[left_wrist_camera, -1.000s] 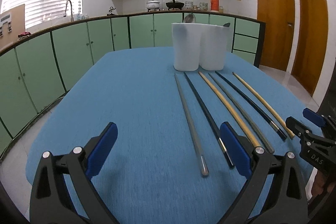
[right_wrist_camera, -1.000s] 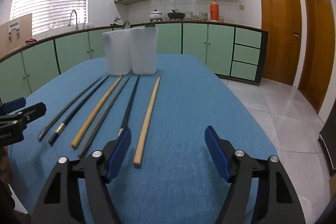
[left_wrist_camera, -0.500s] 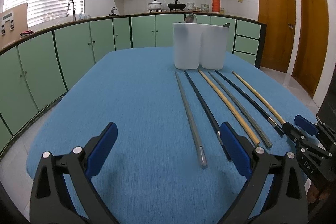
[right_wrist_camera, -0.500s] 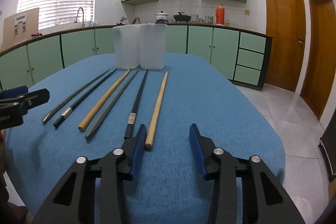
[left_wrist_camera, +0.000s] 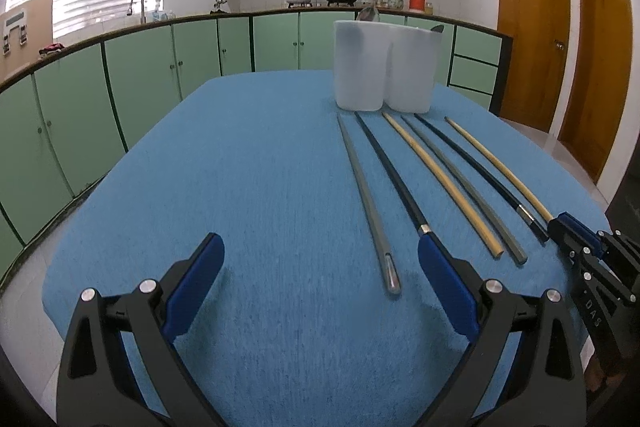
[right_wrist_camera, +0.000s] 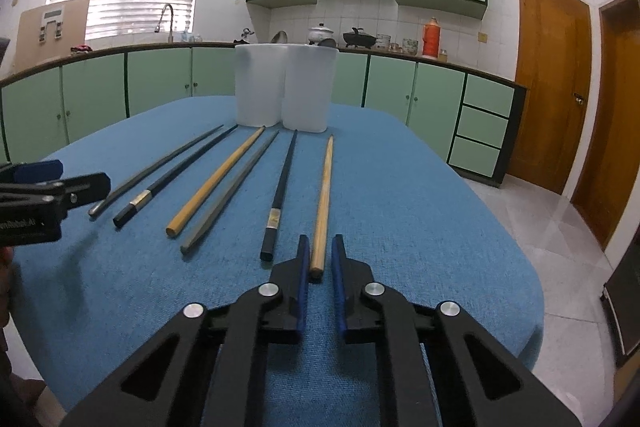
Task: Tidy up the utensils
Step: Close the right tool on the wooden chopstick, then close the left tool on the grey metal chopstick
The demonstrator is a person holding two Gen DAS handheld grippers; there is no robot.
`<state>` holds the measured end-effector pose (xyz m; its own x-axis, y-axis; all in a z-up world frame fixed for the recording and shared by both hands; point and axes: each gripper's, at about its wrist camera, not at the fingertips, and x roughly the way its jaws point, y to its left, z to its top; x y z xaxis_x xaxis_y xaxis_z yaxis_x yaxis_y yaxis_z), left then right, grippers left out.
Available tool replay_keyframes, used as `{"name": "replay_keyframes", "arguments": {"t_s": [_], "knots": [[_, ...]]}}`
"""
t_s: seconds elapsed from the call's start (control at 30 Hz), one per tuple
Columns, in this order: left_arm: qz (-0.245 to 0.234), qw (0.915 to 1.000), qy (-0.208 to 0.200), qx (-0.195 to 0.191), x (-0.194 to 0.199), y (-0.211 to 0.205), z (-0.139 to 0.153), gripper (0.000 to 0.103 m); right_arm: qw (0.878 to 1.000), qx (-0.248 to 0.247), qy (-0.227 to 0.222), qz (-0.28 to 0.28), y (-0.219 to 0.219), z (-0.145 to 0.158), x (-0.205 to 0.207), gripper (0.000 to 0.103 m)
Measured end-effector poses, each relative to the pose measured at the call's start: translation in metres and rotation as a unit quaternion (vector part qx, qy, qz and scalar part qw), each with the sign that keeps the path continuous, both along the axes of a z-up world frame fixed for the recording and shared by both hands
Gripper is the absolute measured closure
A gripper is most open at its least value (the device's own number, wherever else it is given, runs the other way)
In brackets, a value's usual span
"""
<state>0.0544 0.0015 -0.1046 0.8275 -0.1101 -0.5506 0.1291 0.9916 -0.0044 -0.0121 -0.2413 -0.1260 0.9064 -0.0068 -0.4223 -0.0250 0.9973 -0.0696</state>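
Observation:
Several chopsticks lie side by side on the blue table [right_wrist_camera: 420, 227], pointing at two white cups [right_wrist_camera: 260, 87] [right_wrist_camera: 308, 87]. My right gripper [right_wrist_camera: 320, 243] is closing around the near end of the rightmost wooden chopstick [right_wrist_camera: 324, 195], which rests on the cloth. A thin gap still shows beside the right pad. In the left wrist view the right gripper [left_wrist_camera: 568, 227] sits at that chopstick's [left_wrist_camera: 500, 167] near tip. My left gripper [left_wrist_camera: 318, 243] hovers wide open with nothing between its fingers. A grey metal chopstick [left_wrist_camera: 368, 203] and a black one [left_wrist_camera: 396, 179] lie just ahead of it.
Spoon tips poke out of the cups [left_wrist_camera: 360, 67]. Green kitchen cabinets [left_wrist_camera: 140, 83] curve round behind the table, and wooden doors [right_wrist_camera: 552, 79] stand at the right. The table's near edge drops off to a tiled floor [right_wrist_camera: 560, 227] on the right.
The right gripper's jaws have narrowed from wide open to a small gap and it has shifted so the wooden chopstick's end lies between them. The left gripper has stayed put.

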Motion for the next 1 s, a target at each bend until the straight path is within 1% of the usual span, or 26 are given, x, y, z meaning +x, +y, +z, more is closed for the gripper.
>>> {"name": "replay_keyframes", "arguments": {"t_s": [0.03, 0.1, 0.13, 0.2, 0.37, 0.43, 0.47, 0.53, 0.57, 0.63, 0.67, 0.73, 0.83, 0.9, 1.0], "knots": [[-0.002, 1.0000, 0.003, 0.001, 0.000, -0.001, -0.001, 0.017, 1.000, 0.001, 0.000, 0.000, 0.000, 0.000, 0.000, 0.092], [-0.008, 0.9998, 0.016, 0.004, 0.003, -0.003, -0.005, 0.027, 1.000, 0.002, 0.000, 0.000, 0.000, 0.000, 0.001, 0.092], [-0.009, 0.9997, 0.022, 0.004, 0.004, -0.004, -0.007, 0.028, 1.000, 0.003, 0.000, 0.001, 0.000, 0.000, 0.001, 0.092], [-0.008, 0.9998, 0.016, 0.009, 0.001, -0.005, -0.009, 0.029, 1.000, 0.005, 0.000, 0.001, 0.000, 0.000, 0.002, 0.092], [-0.019, 0.9996, 0.011, 0.015, -0.004, -0.012, -0.011, 0.043, 1.000, 0.012, 0.001, 0.003, -0.001, -0.001, 0.002, 0.092], [-0.023, 0.9996, 0.011, 0.012, -0.005, -0.015, -0.011, 0.051, 1.000, 0.016, 0.001, 0.003, -0.002, -0.001, 0.002, 0.092], [-0.026, 0.9996, 0.010, 0.011, -0.006, -0.016, -0.011, 0.054, 1.000, 0.017, 0.001, 0.004, -0.002, -0.001, 0.002, 0.092], [-0.030, 0.9995, 0.008, 0.011, -0.007, -0.019, -0.011, 0.063, 1.000, 0.021, 0.001, 0.004, -0.003, -0.002, 0.002, 0.092], [-0.032, 0.9994, 0.007, 0.012, -0.008, -0.021, -0.011, 0.065, 1.000, 0.023, 0.001, 0.004, -0.003, -0.002, 0.002, 0.092], [-0.036, 0.9992, 0.005, 0.013, -0.008, -0.024, -0.011, 0.076, 1.000, 0.026, 0.000, 0.005, -0.005, -0.003, 0.002, 0.092], [-0.040, 0.9991, 0.004, 0.013, -0.009, -0.026, -0.011, 0.080, 1.000, 0.027, 0.000, 0.005, -0.006, -0.003, 0.002, 0.092], [-0.045, 0.9989, 0.003, 0.013, -0.009, -0.029, -0.011, 0.092, 1.000, 0.027, -0.001, 0.005, -0.006, -0.003, 0.002, 0.092], [-0.043, 0.9989, 0.002, 0.016, -0.010, -0.032, -0.011, 0.093, 1.000, 0.028, 0.000, 0.005, -0.006, -0.003, 0.002, 0.093], [-0.042, 0.9990, 0.004, 0.011, -0.010, -0.031, -0.010, 0.093, 1.000, 0.030, 0.000, 0.004, -0.007, -0.003, 0.001, 0.095], [-0.041, 0.9991, 0.006, 0.005, -0.010, -0.029, -0.009, 0.096, 0.999, 0.032, 0.001, 0.003, -0.007, -0.003, 0.001, 0.096]]}}
